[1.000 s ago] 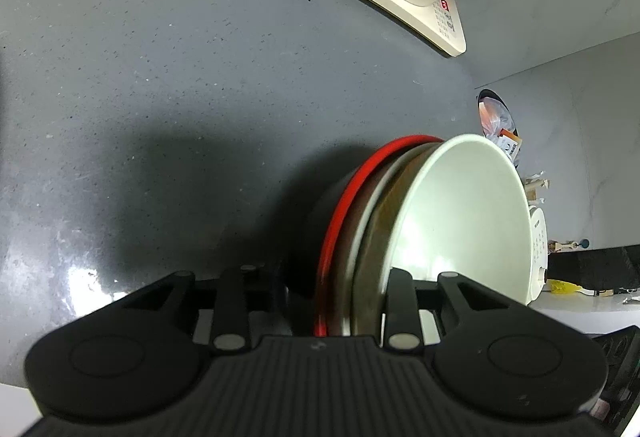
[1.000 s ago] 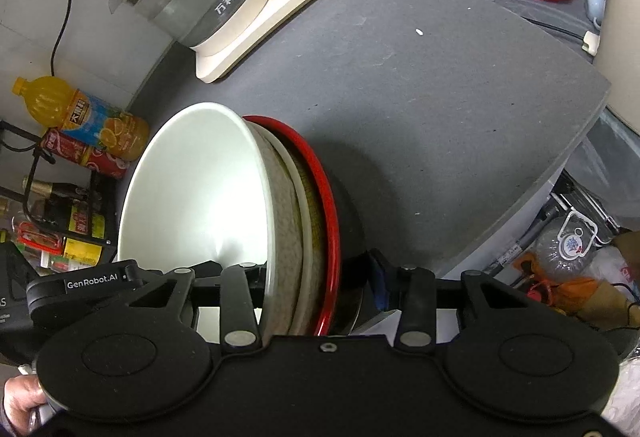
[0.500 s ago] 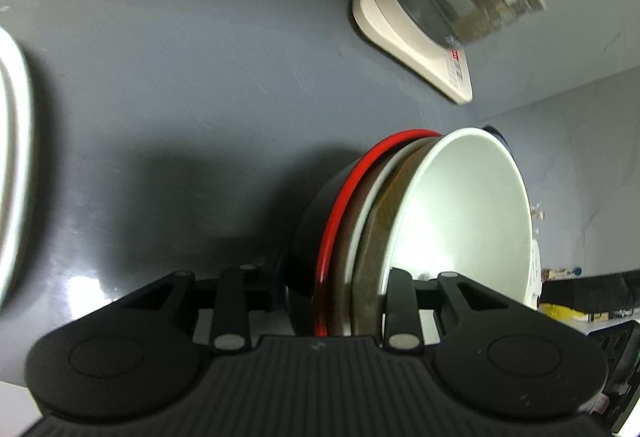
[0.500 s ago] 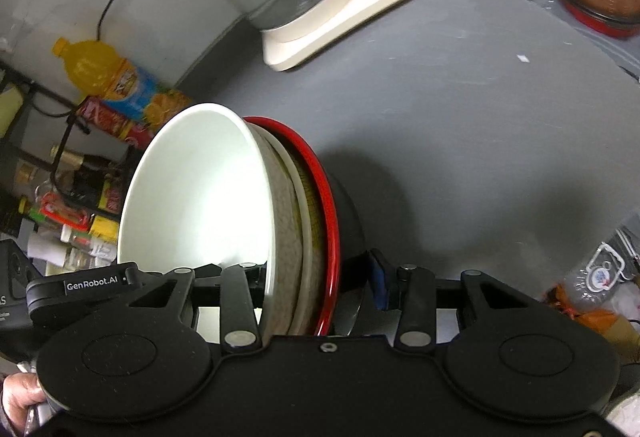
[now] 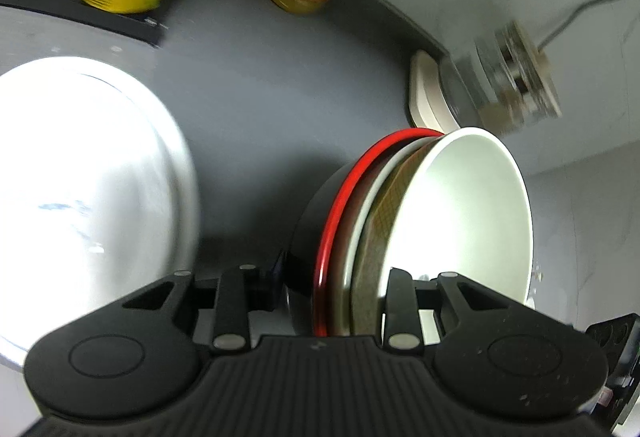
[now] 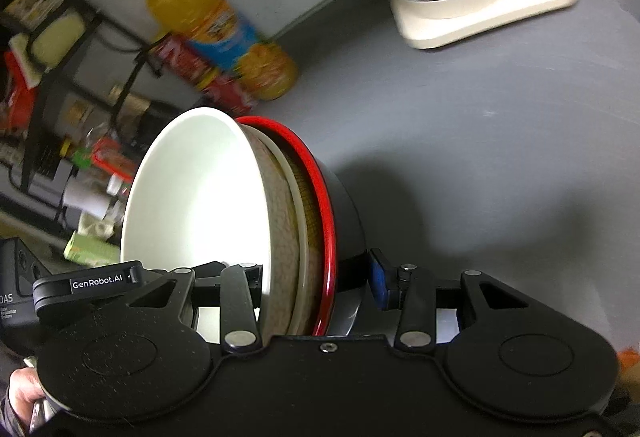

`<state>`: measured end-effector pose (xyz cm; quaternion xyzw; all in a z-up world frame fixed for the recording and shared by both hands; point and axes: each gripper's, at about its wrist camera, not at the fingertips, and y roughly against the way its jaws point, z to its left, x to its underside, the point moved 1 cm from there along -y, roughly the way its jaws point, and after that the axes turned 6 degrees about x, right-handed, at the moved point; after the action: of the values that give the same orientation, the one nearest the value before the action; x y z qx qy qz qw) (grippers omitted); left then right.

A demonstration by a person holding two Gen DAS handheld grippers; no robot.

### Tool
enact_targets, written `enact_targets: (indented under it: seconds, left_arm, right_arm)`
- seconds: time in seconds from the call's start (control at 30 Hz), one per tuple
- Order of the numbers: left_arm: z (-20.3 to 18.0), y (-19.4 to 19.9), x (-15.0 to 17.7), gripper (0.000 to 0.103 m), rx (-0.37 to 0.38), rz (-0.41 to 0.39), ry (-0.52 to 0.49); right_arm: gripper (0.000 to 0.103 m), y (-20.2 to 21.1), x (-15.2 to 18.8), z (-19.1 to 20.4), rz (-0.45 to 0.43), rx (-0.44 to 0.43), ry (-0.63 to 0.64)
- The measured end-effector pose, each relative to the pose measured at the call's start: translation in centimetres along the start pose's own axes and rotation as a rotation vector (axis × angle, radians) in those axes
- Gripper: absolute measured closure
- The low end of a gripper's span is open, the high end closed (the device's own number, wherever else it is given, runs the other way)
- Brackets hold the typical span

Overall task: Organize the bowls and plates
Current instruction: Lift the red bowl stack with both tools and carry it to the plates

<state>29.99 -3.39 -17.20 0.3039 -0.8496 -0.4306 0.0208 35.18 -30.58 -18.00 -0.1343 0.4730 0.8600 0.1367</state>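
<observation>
over on the far left of the left wrist view sits a big white plate (image 5: 92, 177) on the grey counter (image 5: 280, 85), and it looks like the landing spot. centre frame, the left gripper (image 5: 332, 289) is clamped on the near edge of the nested stack of bowls (image 5: 400, 221): white bowl innermost, speckled ones around it, the red-rimmed black one outermost, all tipped on edge and off the counter. from the opposite side, the right gripper (image 6: 316, 289) pinches the same stack (image 6: 248, 209), jaws narrowed around its rims. background is blurred, so this is a carry in motion. to do it well: keep both grips matched and moving as one, don't let the wrists roll apart or the bowls will slide. steer clear of the juice bottle (image 6: 216, 33) and the kettle base (image 6: 484, 9), level the stack before lowering, release only once it rests.
</observation>
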Motion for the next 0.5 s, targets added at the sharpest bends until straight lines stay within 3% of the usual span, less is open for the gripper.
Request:
enact_targets:
  seconds: [0.5]
  left_arm:
    - [7.7,7.1,-2.0,0.072,-0.04,-0.114,0.113]
  right_arm:
    - [0.062,-4.6,0.4,9.2,0.075,-0.071,0.133]
